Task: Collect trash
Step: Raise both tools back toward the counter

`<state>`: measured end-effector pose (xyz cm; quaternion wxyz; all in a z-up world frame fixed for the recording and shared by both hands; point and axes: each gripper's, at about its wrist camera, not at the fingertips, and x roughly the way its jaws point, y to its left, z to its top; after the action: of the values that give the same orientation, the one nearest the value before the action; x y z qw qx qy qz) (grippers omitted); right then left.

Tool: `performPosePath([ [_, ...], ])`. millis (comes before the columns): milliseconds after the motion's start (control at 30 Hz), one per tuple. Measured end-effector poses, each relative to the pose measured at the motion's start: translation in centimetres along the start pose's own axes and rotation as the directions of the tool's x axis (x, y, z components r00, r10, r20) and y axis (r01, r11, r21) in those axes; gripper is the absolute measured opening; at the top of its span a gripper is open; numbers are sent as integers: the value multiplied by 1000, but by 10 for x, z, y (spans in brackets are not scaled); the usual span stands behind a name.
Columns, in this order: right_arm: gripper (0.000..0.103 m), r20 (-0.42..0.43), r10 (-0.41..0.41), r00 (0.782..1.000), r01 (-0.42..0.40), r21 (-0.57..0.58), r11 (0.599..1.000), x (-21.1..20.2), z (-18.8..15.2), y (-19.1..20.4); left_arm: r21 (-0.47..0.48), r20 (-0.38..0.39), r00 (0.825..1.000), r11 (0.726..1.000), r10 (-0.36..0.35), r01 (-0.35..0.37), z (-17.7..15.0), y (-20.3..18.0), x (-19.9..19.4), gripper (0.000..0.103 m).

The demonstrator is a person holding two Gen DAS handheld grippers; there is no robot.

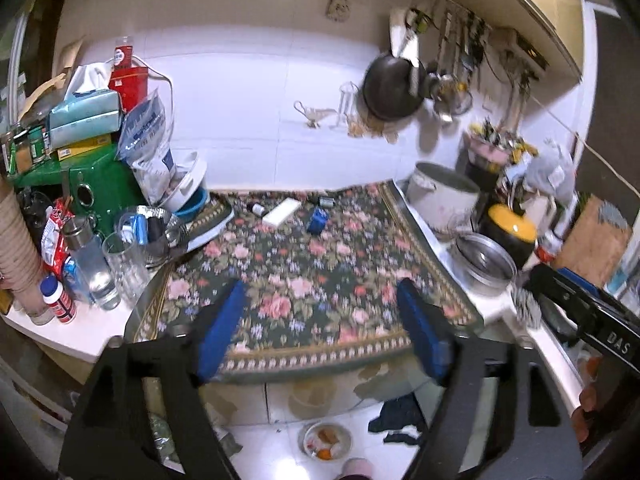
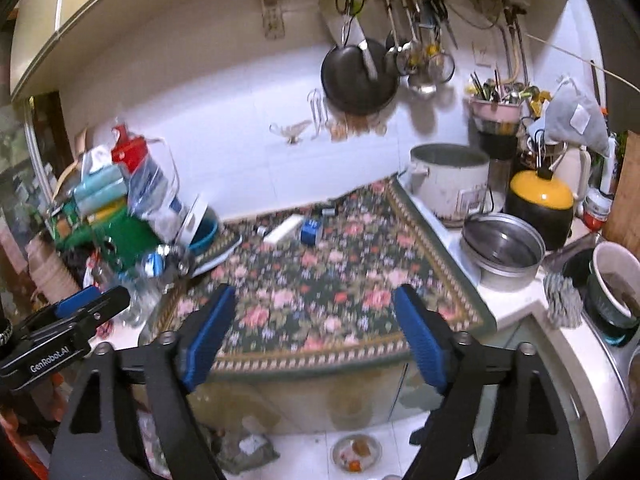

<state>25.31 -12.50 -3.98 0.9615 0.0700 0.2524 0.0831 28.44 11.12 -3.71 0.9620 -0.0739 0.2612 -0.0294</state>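
Observation:
On the floral cloth (image 1: 320, 272) covering the counter lie a white flat box (image 1: 281, 211), a small blue carton (image 1: 317, 221), a small dark vial (image 1: 256, 209) and a small grey item (image 1: 326, 201) near the wall. They also show in the right wrist view: the white box (image 2: 283, 229), the blue carton (image 2: 311, 231). My left gripper (image 1: 320, 320) is open and empty, above the cloth's front edge. My right gripper (image 2: 316, 328) is open and empty, likewise short of the items. Each gripper's body shows at the edge of the other's view.
Left of the cloth stand a green box (image 1: 96, 188), bags, glasses (image 1: 124, 264) and bottles. To the right are a white pot (image 1: 440, 196), a steel pan (image 1: 486, 268) and a yellow-lidded pot (image 2: 540, 208). A black pan (image 2: 356, 76) hangs on the wall. A dish (image 1: 326, 440) sits on the floor.

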Motion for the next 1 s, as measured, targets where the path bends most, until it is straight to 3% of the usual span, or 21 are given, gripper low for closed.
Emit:
performPosePath([
  [100, 86, 31, 14, 999, -14, 3, 1000, 15, 14, -12, -31, 50, 998, 998, 49, -48, 11, -3, 18, 93],
  [300, 86, 13, 35, 999, -35, -17, 999, 58, 47, -38, -58, 34, 995, 995, 89, -87, 47, -14, 72, 93],
  [633, 86, -42, 115, 992, -118, -74, 990, 143, 101, -71, -73, 72, 985, 985, 159, -154, 104, -33, 142, 93],
  [1000, 85, -191, 163, 968, -173, -36, 984, 260, 116, -51, -58, -33, 977, 976, 210, -211, 141, 22, 249, 93],
])
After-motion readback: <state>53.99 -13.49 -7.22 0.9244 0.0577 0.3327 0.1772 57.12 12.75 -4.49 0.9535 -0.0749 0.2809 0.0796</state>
